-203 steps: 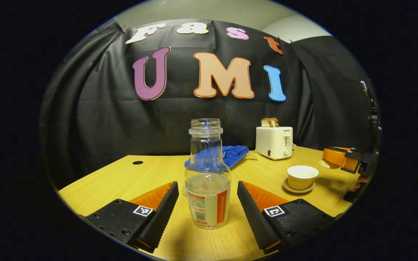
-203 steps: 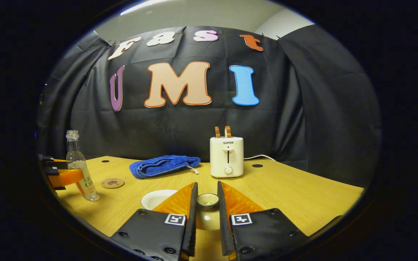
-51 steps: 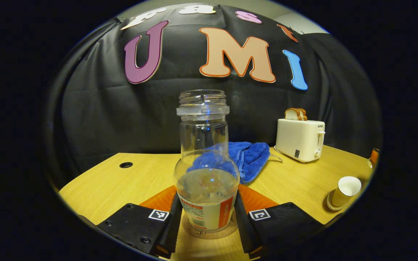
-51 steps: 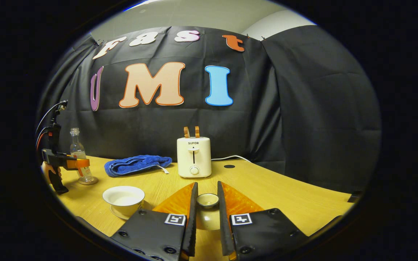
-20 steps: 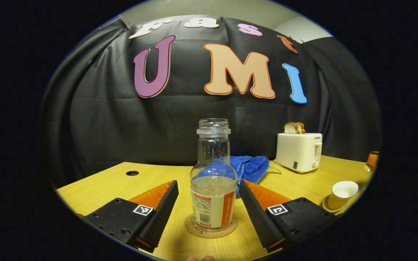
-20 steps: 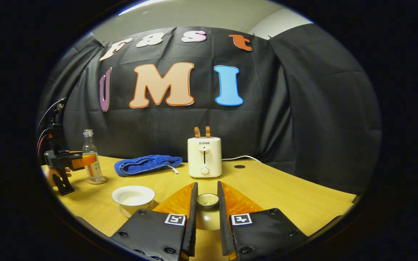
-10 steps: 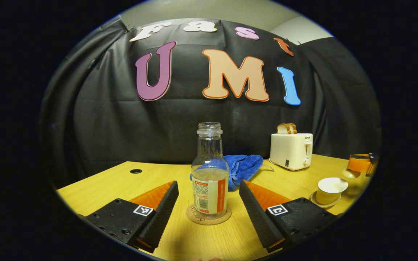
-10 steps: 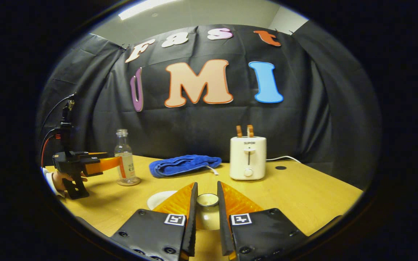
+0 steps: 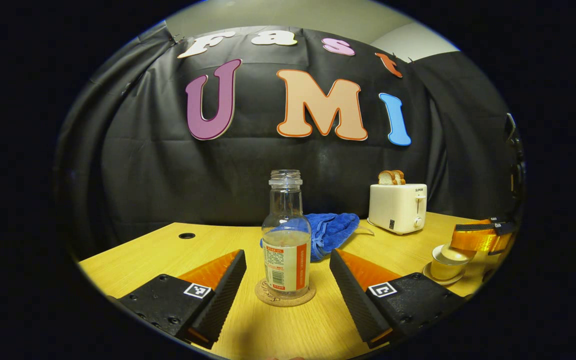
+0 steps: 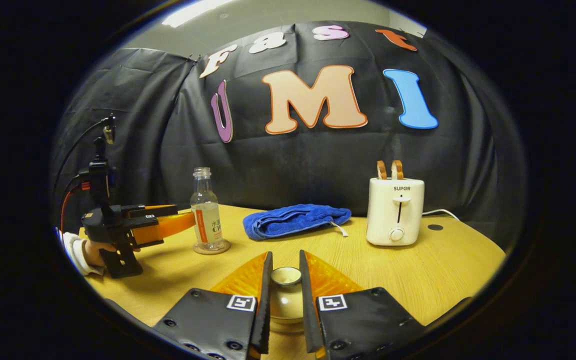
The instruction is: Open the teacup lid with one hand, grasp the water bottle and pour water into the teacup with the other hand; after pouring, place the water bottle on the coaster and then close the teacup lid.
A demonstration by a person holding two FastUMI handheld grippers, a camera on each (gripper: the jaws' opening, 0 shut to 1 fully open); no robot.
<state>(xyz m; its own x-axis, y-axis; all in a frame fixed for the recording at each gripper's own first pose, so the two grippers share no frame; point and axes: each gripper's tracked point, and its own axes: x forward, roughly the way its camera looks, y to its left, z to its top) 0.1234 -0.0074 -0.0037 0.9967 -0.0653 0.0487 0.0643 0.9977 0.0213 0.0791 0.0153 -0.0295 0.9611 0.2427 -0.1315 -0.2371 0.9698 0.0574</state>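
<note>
Water bottle (image 9: 286, 245) upright on coaster (image 9: 285, 296), left tongs (image 9: 287, 280) spread wide around it, right tongs (image 10: 283, 295) clamped on teacup lid (image 10: 286, 292) over teacup (image 9: 443, 264).

We see a white toaster (image 10: 395, 212) with two bread slices (image 9: 392, 177) ahead and right of the right tongs, a crumpled blue towel (image 10: 295, 219) just beyond them, all on a wooden table (image 10: 448, 270).
</note>
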